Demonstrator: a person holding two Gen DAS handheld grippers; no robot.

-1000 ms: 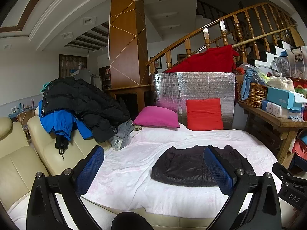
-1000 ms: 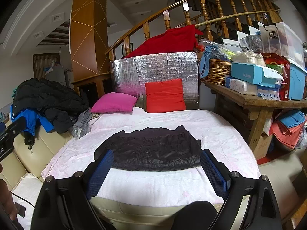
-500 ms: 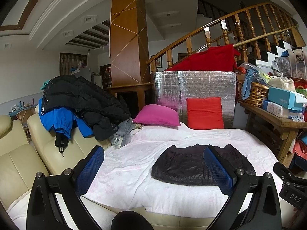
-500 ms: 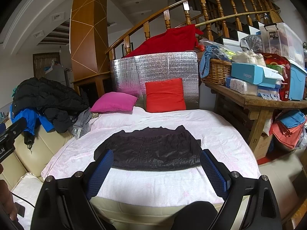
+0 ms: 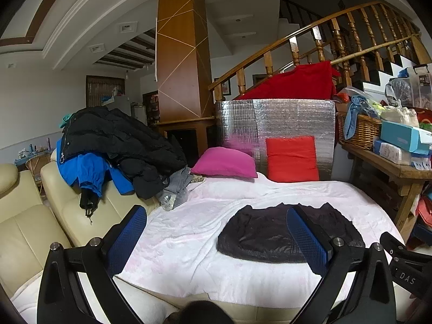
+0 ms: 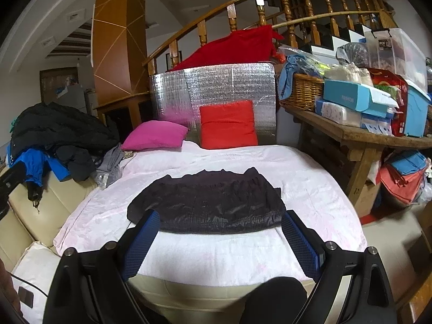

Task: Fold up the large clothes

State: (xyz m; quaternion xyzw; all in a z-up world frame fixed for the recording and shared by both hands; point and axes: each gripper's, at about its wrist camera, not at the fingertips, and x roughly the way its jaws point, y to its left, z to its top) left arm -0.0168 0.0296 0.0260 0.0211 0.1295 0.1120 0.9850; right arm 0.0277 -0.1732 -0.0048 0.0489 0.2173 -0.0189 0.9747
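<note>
A dark quilted garment (image 6: 210, 202) lies folded into a flat rectangle on the white-pink blanket (image 6: 310, 186) that covers the sofa; in the left wrist view the garment (image 5: 264, 235) sits right of centre. My right gripper (image 6: 218, 224) hangs open just short of the garment's near edge, nothing between its blue pads. My left gripper (image 5: 216, 217) is also open and held back over the blanket's near left part, left of the garment. Part of the right gripper's body (image 5: 405, 267) shows at the left wrist view's right edge.
A heap of black, blue and grey jackets (image 5: 116, 145) lies on the cream sofa back (image 5: 64, 205) at left. Pink cushion (image 5: 226, 163) and red cushion (image 5: 291, 159) lean on a silver foil panel (image 5: 278, 118). A cluttered wooden table (image 6: 359, 135) stands right.
Both views have shifted only slightly; the garment looks a touch nearer in the right wrist view. Both grippers stay open and the garment has not moved.
</note>
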